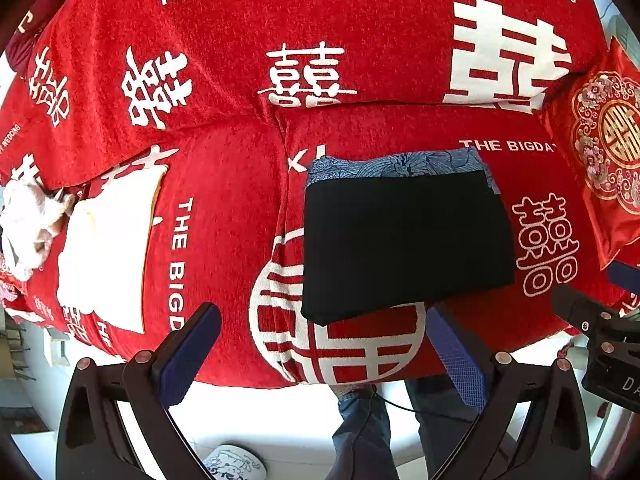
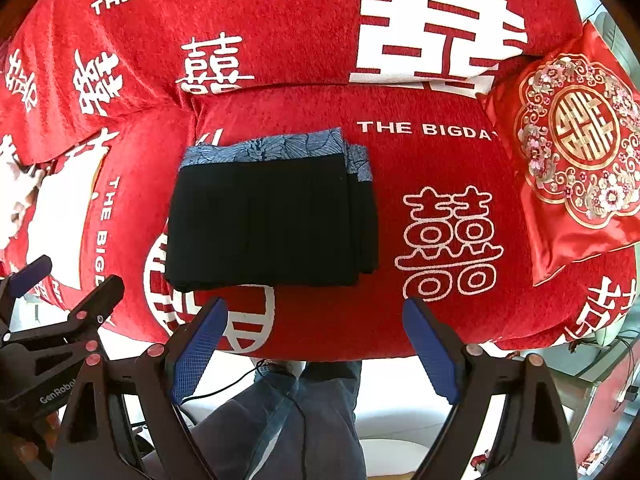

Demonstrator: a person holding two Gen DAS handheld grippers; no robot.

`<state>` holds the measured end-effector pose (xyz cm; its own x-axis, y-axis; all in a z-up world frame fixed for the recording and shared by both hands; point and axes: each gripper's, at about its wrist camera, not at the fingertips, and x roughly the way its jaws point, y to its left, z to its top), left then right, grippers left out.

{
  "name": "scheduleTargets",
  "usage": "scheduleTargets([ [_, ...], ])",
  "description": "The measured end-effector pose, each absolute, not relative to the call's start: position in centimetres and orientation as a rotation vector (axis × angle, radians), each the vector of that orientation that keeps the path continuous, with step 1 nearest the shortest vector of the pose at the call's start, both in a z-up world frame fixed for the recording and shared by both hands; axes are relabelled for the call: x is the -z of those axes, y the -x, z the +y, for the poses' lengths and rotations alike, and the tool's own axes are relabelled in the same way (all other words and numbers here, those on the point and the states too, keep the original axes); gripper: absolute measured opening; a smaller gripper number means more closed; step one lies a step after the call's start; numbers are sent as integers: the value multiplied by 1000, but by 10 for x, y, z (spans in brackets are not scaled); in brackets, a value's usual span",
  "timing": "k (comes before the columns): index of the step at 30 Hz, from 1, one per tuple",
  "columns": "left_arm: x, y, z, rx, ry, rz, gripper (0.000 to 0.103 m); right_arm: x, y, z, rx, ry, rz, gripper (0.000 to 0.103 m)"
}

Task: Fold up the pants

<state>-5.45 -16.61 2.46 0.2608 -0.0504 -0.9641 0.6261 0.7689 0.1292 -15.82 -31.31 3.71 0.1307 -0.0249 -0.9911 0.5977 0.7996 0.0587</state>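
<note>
The black pants [image 1: 404, 240] lie folded into a flat rectangle on the red sofa seat [image 1: 224, 208], with a blue patterned band [image 1: 392, 162] along the far edge. They also show in the right wrist view [image 2: 272, 220]. My left gripper [image 1: 324, 328] is open and empty, held just short of the pants' near edge. My right gripper [image 2: 316, 320] is open and empty, near the sofa's front edge, below the pants. The right gripper shows at the far right of the left wrist view [image 1: 592, 324].
A red embroidered cushion [image 2: 572, 156] leans at the sofa's right end. A white folded cloth [image 1: 108, 248] and a crumpled white cloth [image 1: 32, 220] lie on the left seat. The person's legs in jeans [image 2: 296, 408] stand below on a white floor.
</note>
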Motion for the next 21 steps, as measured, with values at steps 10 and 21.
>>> scheduleTargets([
  [10, -28, 55, -161, 481, -548, 1225, 103, -40, 157, -308, 482, -503, 1374, 91],
  [21, -29, 53, -157, 473, -539, 1225, 103, -40, 157, -305, 481, -490, 1377, 91],
])
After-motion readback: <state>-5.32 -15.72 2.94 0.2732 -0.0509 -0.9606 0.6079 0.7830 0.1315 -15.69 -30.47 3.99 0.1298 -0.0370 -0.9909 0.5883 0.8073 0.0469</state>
